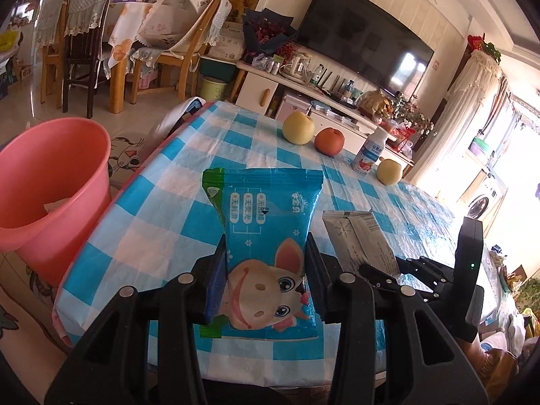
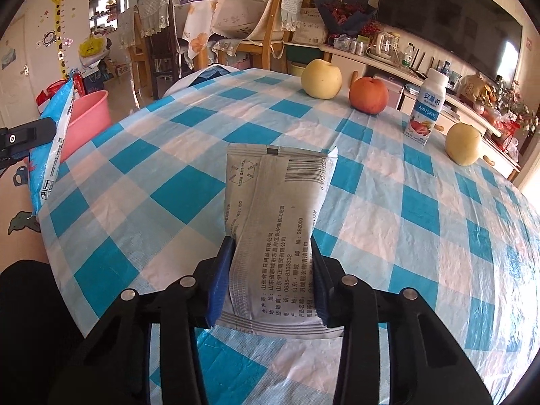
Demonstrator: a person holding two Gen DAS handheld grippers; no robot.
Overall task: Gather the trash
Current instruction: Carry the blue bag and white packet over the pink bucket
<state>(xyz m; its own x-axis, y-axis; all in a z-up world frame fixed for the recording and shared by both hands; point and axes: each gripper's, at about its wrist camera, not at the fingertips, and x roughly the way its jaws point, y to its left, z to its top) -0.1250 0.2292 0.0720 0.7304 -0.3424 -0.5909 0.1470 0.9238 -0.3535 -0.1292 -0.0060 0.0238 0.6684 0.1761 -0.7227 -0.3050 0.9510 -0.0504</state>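
Note:
My left gripper [image 1: 266, 270] is shut on a blue packet with a cartoon rabbit [image 1: 266, 236], held upright above the checked tablecloth [image 1: 162, 236]. A pink bucket [image 1: 44, 185] stands on the floor to its left, beside the table's edge, with a scrap of paper inside. My right gripper [image 2: 271, 270] is shut on a grey printed packet [image 2: 273, 229], which stands up between the pads over the tablecloth [image 2: 405, 236]. The grey packet [image 1: 357, 239] and the right gripper [image 1: 388, 276] also show at the right of the left wrist view. In the right wrist view the blue packet [image 2: 54, 145] hangs at the far left, near the pink bucket [image 2: 87, 118].
At the far side of the table stand two yellow pears [image 2: 321, 78] [image 2: 463, 143], a red apple [image 2: 368, 95] and a small yoghurt bottle [image 2: 426, 111]. Beyond it are wooden chairs [image 1: 189, 44], a low white TV cabinet [image 1: 303, 91] and a television [image 1: 364, 33].

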